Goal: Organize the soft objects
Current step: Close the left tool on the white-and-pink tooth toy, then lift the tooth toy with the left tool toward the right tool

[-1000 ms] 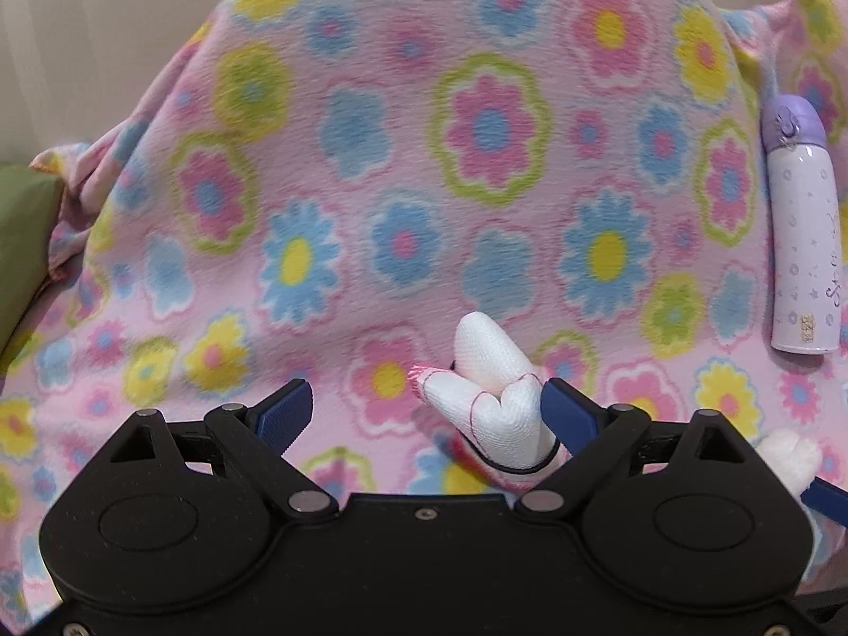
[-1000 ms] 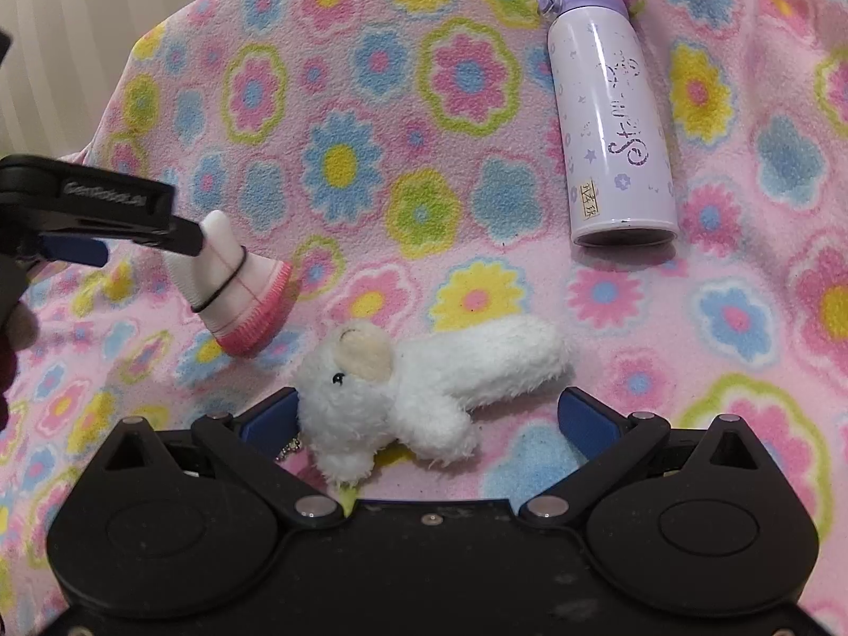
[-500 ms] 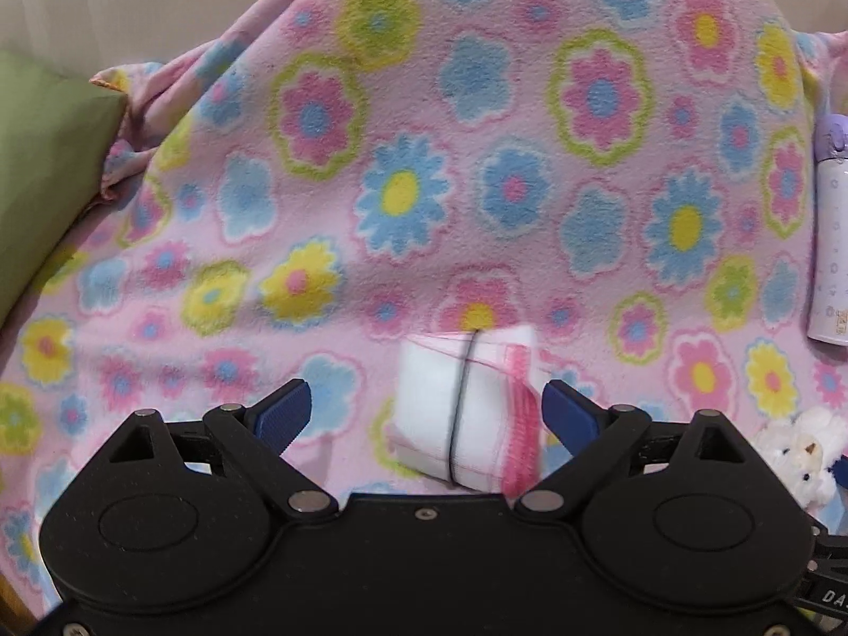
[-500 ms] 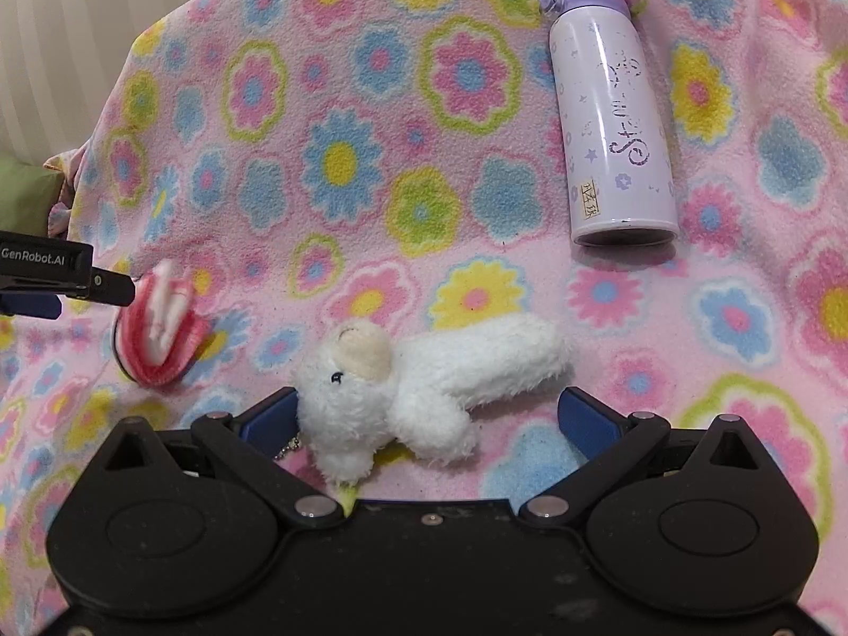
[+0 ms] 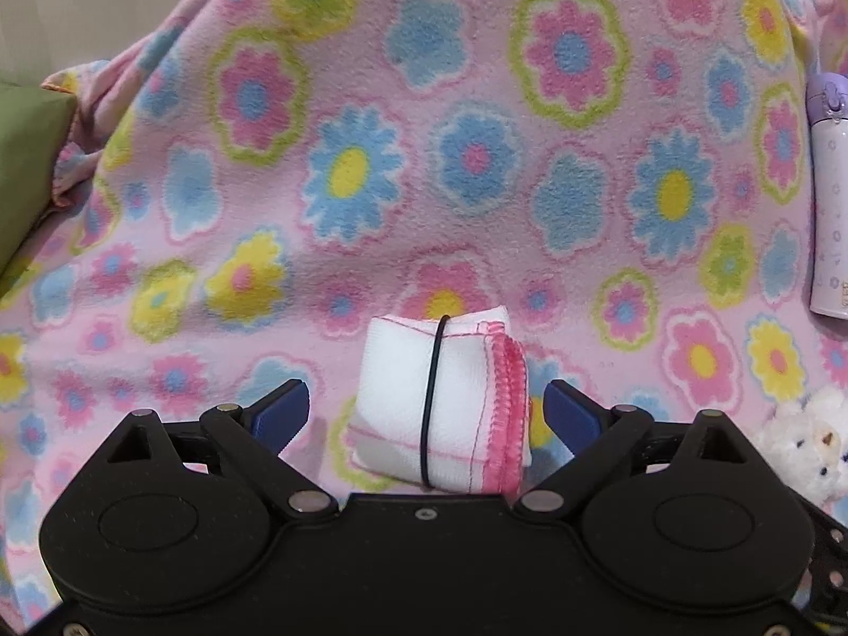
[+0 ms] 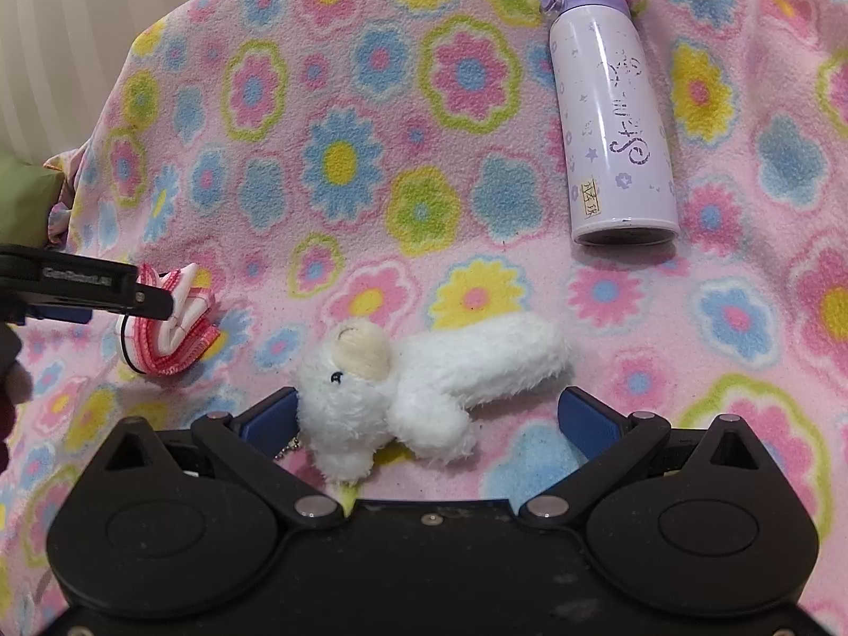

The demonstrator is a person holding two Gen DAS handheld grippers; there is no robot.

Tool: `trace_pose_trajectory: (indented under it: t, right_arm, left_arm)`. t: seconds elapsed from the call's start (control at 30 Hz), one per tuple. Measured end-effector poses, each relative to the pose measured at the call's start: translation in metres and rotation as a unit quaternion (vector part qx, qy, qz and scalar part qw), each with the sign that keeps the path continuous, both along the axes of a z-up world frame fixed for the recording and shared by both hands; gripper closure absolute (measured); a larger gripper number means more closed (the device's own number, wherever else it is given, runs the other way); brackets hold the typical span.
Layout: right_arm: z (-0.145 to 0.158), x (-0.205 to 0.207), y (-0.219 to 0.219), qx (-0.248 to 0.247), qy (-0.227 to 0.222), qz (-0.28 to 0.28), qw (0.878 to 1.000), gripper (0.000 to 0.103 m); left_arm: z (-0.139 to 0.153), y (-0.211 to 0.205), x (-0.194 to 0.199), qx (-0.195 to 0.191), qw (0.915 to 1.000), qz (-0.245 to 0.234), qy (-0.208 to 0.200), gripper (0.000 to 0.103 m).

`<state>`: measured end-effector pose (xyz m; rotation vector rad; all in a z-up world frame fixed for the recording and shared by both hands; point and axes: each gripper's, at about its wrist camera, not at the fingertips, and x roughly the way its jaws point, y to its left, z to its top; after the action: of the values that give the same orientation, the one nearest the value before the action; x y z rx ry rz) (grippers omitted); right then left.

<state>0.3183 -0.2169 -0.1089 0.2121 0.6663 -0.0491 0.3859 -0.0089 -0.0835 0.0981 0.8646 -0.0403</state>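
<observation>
- The lavender metal flask with a purple cap (image 5: pixel 832 196) is cut by the left wrist view's right edge.
- The fluffy white plush toy (image 5: pixel 805 445) is partly behind the gripper body there.
- The olive-green cushion (image 5: pixel 26 169) runs off the left edge.
- The flask's small yellow label (image 6: pixel 589 199) is unreadable.

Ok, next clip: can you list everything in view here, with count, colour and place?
Folded cloth: one, white with pink stitched edge and a black elastic band around it, lying on the blanket between the left gripper's open fingers.
Plush toy: one, white, on its side between the right gripper's fingers.
Flask: one, lilac with purple lid, lying beyond the toy.
Fleece blanket: one, pink with coloured flowers, under everything.
Cushion: one, green, at the blanket's left edge.
Left gripper: black, blue pads, open.
Right gripper: same, open.
</observation>
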Motion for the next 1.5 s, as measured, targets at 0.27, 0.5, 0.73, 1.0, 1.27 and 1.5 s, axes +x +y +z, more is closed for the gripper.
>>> trace_pose_trajectory:
  t: [0.27, 0.5, 0.73, 1.0, 1.27, 1.5]
  right_arm:
    - [0.001, 0.000, -0.001, 0.001, 0.000, 0.000, 1.000, 0.000]
    - [0.001, 0.000, 0.000, 0.000, -0.001, -0.001, 1.000, 0.000]
    - [0.001, 0.000, 0.000, 0.000, -0.001, -0.001, 1.000, 0.000]
    - [0.001, -0.001, 0.000, -0.002, 0.000, -0.001, 1.000, 0.000]
    - [0.001, 0.001, 0.002, -0.007, 0.002, -0.001, 1.000, 0.000]
    - [0.001, 0.001, 0.001, -0.008, 0.003, 0.000, 1.000, 0.000]
  left_arm:
    - [-0.014, -0.002, 0.017, -0.011, 0.9999, 0.000, 0.012, 0.011]
    - [-0.015, 0.000, 0.014, -0.031, 0.9992, 0.005, 0.025, 0.028]
    - [0.007, 0.004, -0.015, -0.053, 0.9981, -0.002, 0.031, 0.029]
    - [0.020, 0.008, -0.043, -0.058, 0.9975, -0.006, 0.040, 0.032]
    - [0.010, 0.012, -0.043, -0.050, 0.9978, 0.005, 0.044, 0.032]
    - [0.005, 0.017, -0.049, -0.057, 0.9968, -0.002, 0.056, 0.029]
